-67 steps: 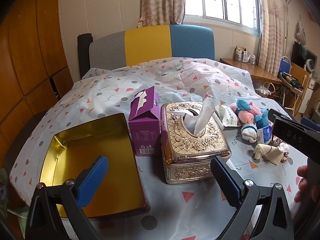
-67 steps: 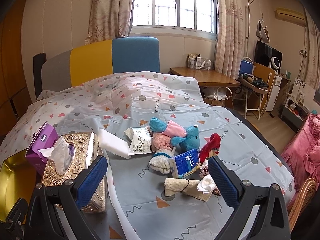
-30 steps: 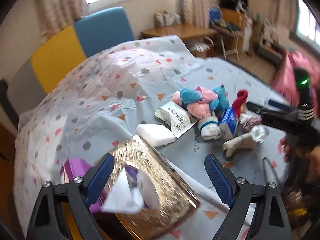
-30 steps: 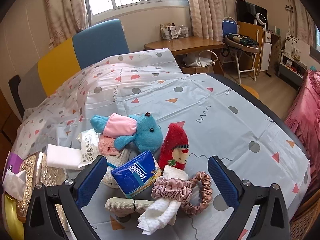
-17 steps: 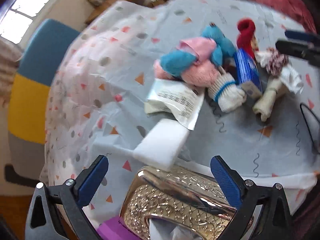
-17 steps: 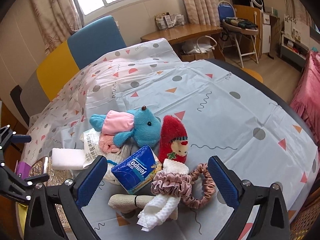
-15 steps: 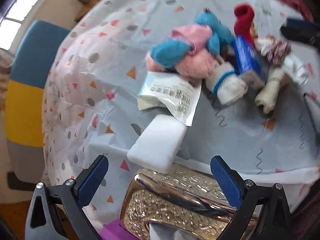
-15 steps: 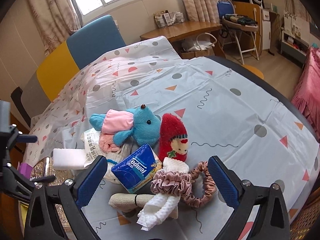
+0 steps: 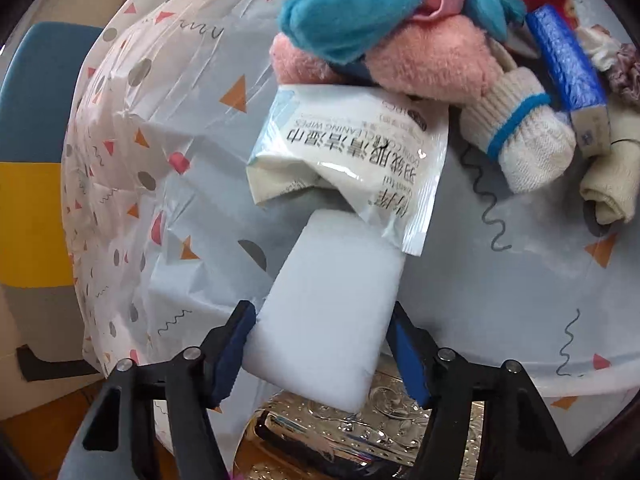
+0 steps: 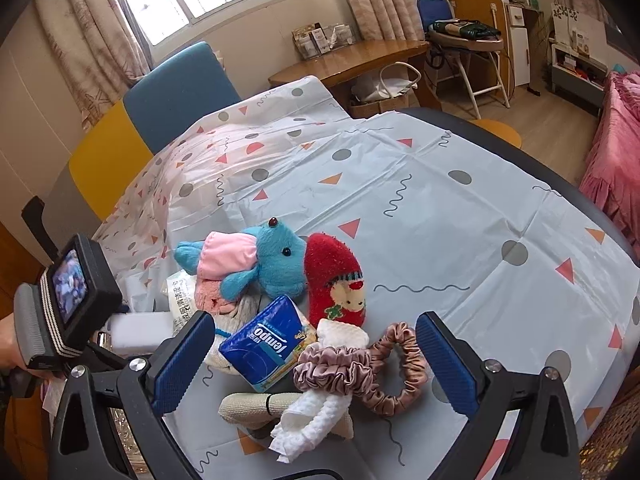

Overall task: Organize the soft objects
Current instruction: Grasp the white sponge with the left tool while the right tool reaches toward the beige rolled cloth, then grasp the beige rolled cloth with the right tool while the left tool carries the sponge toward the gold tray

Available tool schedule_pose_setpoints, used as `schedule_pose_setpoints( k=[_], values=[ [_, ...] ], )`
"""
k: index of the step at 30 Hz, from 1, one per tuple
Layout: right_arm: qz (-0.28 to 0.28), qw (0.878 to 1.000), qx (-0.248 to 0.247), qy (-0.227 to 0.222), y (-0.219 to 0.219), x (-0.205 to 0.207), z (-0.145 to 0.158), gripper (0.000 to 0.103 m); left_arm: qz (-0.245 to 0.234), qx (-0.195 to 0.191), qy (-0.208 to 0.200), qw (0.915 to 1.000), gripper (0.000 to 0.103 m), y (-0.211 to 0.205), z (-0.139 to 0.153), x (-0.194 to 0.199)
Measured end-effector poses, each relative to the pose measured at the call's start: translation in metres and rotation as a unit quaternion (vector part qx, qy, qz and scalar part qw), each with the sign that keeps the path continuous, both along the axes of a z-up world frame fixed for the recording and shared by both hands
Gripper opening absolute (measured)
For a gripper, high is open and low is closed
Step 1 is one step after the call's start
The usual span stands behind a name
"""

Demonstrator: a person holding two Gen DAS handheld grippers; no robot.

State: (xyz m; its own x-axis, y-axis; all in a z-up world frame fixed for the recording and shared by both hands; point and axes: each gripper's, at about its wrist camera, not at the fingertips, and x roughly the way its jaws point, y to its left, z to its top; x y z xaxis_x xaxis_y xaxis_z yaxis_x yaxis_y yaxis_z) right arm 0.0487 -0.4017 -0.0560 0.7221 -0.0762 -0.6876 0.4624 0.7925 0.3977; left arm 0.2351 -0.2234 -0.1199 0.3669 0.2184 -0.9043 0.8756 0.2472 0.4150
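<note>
My left gripper point(image 9: 322, 344) is shut on the near end of a white sponge block point(image 9: 336, 300); its far end lies under a white wet-wipes packet point(image 9: 356, 156). Beyond lie a blue and pink plush toy point(image 9: 360, 8), a pink fuzzy sock point(image 9: 424, 64) and a white sock with a blue band point(image 9: 520, 136). My right gripper point(image 10: 314, 360) is open and empty above a blue tissue pack point(image 10: 266, 344), pink scrunchies point(image 10: 360, 368), a white cloth point(image 10: 316, 420) and a red sock point(image 10: 336, 280). The sponge also shows in the right wrist view point(image 10: 136, 334).
A gold embossed tissue box point(image 9: 360, 432) sits just below the left gripper. The patterned plastic tablecloth point(image 10: 440, 208) covers the table. A blue and yellow chair back point(image 10: 160, 112) stands behind; a wooden desk point(image 10: 360, 56) and folding chair point(image 10: 464, 40) stand farther off.
My left gripper has dropped down to the white sponge and shut on its near end. My right gripper has moved a little closer to the pile and stays open.
</note>
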Motion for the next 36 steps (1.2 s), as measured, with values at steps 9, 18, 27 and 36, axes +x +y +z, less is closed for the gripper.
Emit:
schedule_pose_setpoints(
  k=[9, 18, 27, 36],
  values=[
    [0.021, 0.999, 0.027, -0.022, -0.003, 0.001, 0.000, 0.094, 0.028, -0.081, -0.043, 0.9954, 0.061, 0.015, 0.047, -0.001],
    [0.167, 0.984, -0.050, 0.032, 0.055, 0.029, -0.008, 0.078, 0.135, -0.254, -0.037, 0.9570, 0.061, 0.049, 0.115, -0.017],
    [0.246, 0.941, -0.209, 0.103, 0.110, 0.038, -0.031, 0.079, 0.208, -0.371, -0.043, 0.9039, 0.061, 0.111, 0.162, -0.045],
    [0.277, 0.883, -0.330, 0.189, 0.140, 0.042, -0.069, 0.062, 0.298, -0.457, -0.066, 0.8357, 0.062, 0.219, 0.196, -0.070]
  ],
)
